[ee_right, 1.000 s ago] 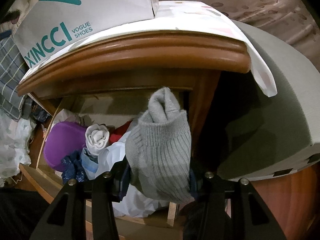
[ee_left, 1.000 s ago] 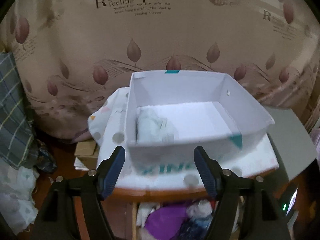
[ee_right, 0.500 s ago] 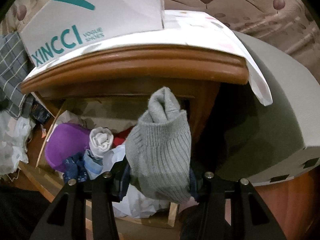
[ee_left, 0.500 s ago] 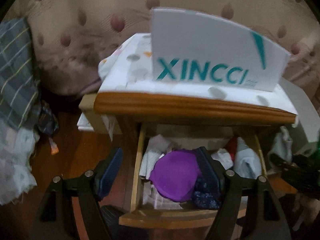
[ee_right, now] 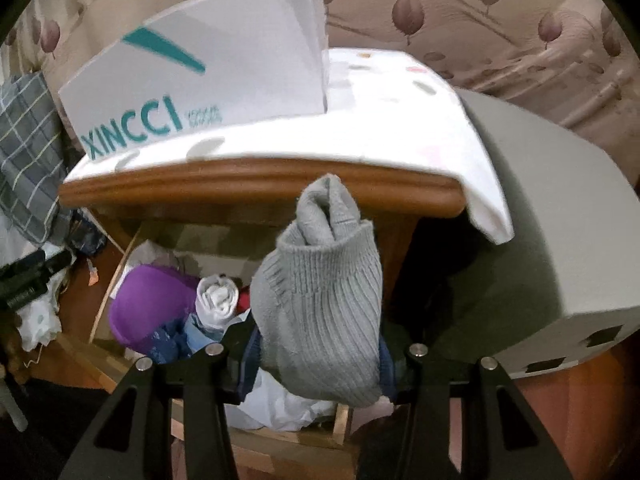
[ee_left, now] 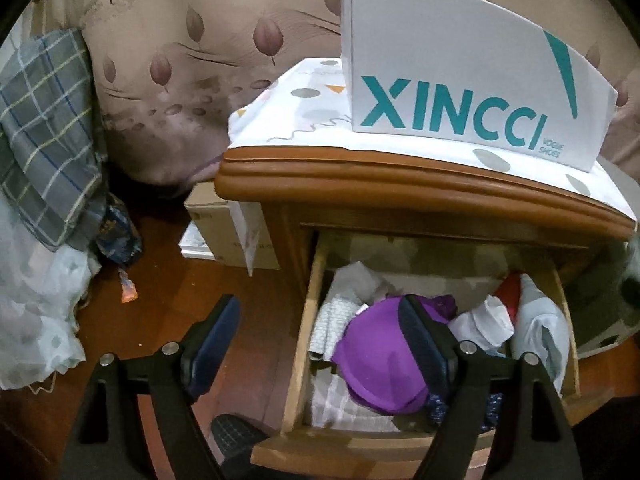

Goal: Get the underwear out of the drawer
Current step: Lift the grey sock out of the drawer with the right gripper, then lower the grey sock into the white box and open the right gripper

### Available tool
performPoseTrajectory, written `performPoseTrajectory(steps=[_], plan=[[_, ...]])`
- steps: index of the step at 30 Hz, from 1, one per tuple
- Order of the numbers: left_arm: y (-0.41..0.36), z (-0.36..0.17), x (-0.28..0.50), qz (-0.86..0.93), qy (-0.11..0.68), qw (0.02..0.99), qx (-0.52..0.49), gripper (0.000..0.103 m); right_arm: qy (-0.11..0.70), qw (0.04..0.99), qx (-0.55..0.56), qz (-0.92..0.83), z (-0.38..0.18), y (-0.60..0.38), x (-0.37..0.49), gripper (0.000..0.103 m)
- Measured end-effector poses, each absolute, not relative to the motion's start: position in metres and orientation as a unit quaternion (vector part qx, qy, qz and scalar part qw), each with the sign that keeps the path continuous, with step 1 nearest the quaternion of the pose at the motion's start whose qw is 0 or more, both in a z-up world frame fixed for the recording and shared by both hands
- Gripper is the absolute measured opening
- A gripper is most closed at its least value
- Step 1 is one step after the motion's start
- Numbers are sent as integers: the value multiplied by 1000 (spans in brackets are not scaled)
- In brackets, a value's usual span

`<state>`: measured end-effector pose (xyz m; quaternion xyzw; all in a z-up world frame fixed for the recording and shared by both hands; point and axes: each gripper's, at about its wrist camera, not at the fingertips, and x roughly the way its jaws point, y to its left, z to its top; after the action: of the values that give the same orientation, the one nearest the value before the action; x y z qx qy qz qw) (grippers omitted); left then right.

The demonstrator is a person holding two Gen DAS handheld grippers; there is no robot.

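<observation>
Nearest, the right tongs [ee_right: 316,354] are clamped on a rolled grey ribbed knit bundle [ee_right: 320,304], held up above the right side of the open wooden drawer [ee_left: 304,344]. The left tongs [ee_left: 320,344] are opening with nothing gripped, one finger over the floor, the other over a rounded purple fabric garment [ee_left: 380,364] in the drawer among white rolled cloths. Farther back, a white cardboard shoebox lettered XINCCI [ee_left: 460,80] stands on the cloth-covered surface [ee_left: 400,172] above.

The sock [ee_right: 320,304] hides the right gripper's [ee_right: 318,364] pads; the drawer's [ee_left: 304,344] back lies in shadow; the box [ee_right: 200,92] lettering blurs.
</observation>
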<state>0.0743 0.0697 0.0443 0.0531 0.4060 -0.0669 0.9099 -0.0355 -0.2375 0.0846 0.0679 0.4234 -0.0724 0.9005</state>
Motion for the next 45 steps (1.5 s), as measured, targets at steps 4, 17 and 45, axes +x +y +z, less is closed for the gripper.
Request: performPoseTrajectory(steps=[4,17,45], plan=[[77,45,77,-56,410,909,44,79,408,908,55,-77,113,-240,-35,48],[128,41,88,52,427,903,-12,79,363,927,22,-89,210,-266,-4,48],[166,35,97,131,445,883,-74,79,409,912,-30,-35,242,-208,169,48]])
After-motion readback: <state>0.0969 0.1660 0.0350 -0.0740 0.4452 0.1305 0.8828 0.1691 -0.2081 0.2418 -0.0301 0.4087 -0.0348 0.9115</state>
